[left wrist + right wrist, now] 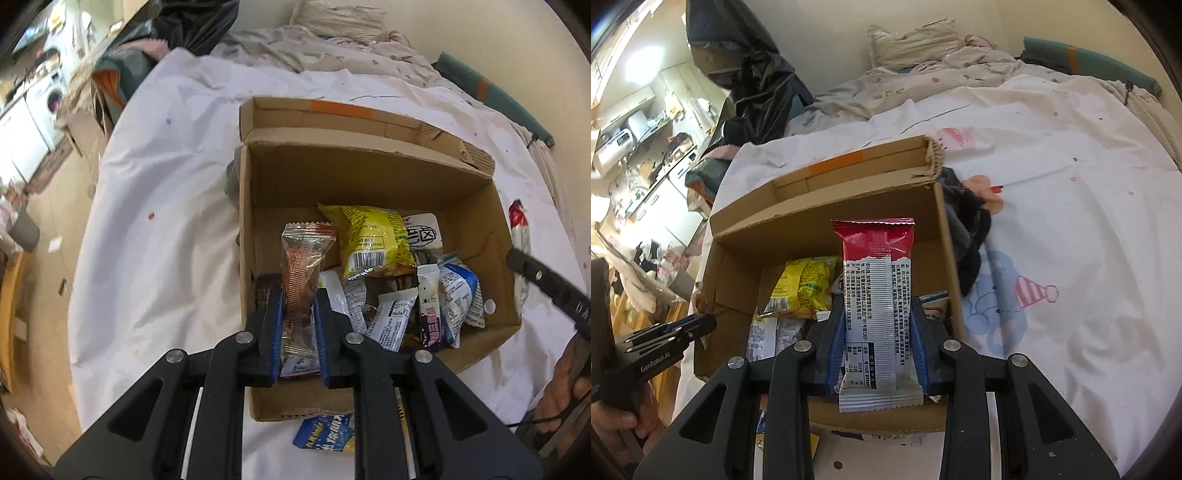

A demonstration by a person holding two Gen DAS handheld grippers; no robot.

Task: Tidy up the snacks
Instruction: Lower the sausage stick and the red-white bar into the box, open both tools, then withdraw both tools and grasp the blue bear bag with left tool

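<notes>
The left gripper sits at lower centre of the left wrist view. Its jaws are clamped on a clear packet with an orange crimped top edge. The packet stands upright between the blue pads, over the near left corner of the box.

The right gripper sits at lower centre of the right wrist view. Its jaws are clamped on a red-and-white bar, which stands upright over the near wall of the box. The back of the bar carries dense printed text, too small to read, and a small table near its lower end.

The box is open-topped cardboard and rests on a white sheet spread over a bed. An orange tape strip marks its far flap. Inside the box, right of centre in the left wrist view:
- a yellow packet with a barcode on a white label, lying on top;
- a white sachet with large dark characters, just behind it;
- a blue-and-white packet, near the right wall;
- several white wrappers with fine print, unreadable.

A blue packet with white characters lies on the sheet, just outside the near wall of the box.

In the right wrist view, the left gripper appears at the left edge; its side reads "GenRobot.AI". The sheet carries cartoon prints, including a striped party hat.
</notes>
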